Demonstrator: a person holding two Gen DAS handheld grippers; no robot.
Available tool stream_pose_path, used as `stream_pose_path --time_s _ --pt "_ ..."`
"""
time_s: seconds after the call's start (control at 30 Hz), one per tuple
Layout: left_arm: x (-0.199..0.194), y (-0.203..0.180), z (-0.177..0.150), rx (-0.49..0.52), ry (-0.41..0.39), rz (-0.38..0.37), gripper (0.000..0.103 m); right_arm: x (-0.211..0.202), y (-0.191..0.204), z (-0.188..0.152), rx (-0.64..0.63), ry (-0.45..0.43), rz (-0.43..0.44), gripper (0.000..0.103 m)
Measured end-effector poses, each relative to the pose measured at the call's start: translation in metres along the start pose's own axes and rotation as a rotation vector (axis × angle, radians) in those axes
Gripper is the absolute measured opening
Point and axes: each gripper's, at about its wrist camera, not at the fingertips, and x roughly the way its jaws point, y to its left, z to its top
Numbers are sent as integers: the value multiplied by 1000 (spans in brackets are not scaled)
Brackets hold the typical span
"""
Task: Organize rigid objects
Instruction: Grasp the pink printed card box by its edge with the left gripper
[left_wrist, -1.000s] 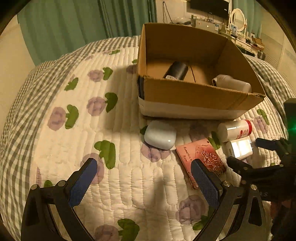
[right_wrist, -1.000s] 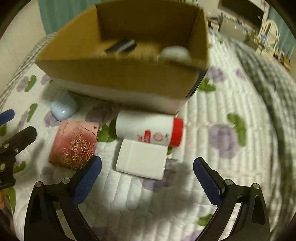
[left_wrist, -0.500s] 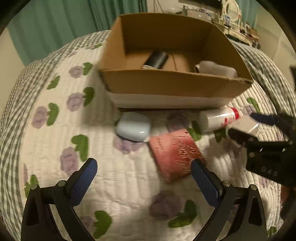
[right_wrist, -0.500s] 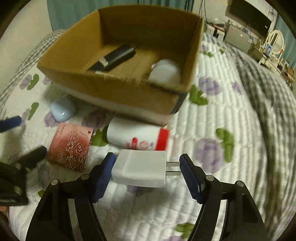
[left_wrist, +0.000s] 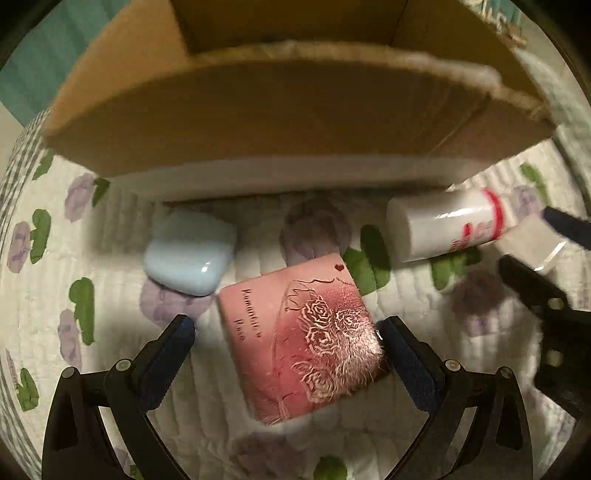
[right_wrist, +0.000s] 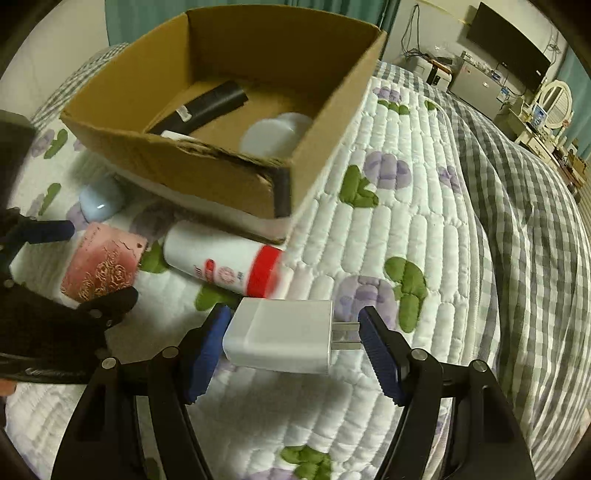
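My right gripper (right_wrist: 295, 339) is shut on a white plug adapter (right_wrist: 280, 336), pads on its body end and its prongs, held just above the quilt. My left gripper (left_wrist: 286, 347) is open, its pads either side of a pink rose-printed box (left_wrist: 303, 339) that lies on the quilt; the box also shows in the right wrist view (right_wrist: 103, 269). A white bottle with a red band (right_wrist: 225, 262) and a pale blue case (left_wrist: 190, 256) lie in front of the cardboard box (right_wrist: 207, 177). Inside it are a black tube (right_wrist: 207, 107) and a white container (right_wrist: 273, 136).
Everything rests on a floral quilted bed (right_wrist: 406, 229) with a grey checked blanket (right_wrist: 524, 221) to the right. Furniture and a TV (right_wrist: 509, 59) stand far behind. The box wall (left_wrist: 295, 122) looms close in front of the left gripper.
My right gripper has closed on the adapter and lifted it slightly. My left gripper has moved forward and down until its open pads straddle the pink box.
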Motion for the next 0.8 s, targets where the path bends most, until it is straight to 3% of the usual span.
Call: stream_pose_path --time_s 0.1,0.13,0.17,0.57,0.6,0.63,0.73,0.8 --pt "-2 -3 0 10 -11 -1 93 3 -5 -3 14 13 9 71" --pt "-5 -4 -1 13 -19 -11 81 4 -6 -4 17 17 11 71" --pt "-9 -5 -4 17 -26 -22 78 4 -5 -4 16 18 10 71" --pt "-62 -2 -29 31 -121 -146 69 -42 6 2 -14 11 -4 71" --pt "-67 -3 -32 37 -127 -156 60 -48 7 2 -14 7 -5 71" --pt "-70 -2 -34 39 -117 -187 17 -54 8 3 -17 4 -8 71" --pt "-74 4 -41 38 -109 -179 2 -71 13 4 -27 -8 -21 71" --pt "-74 6 -45 32 -94 -217 0 -80 15 4 -30 -16 -31 71"
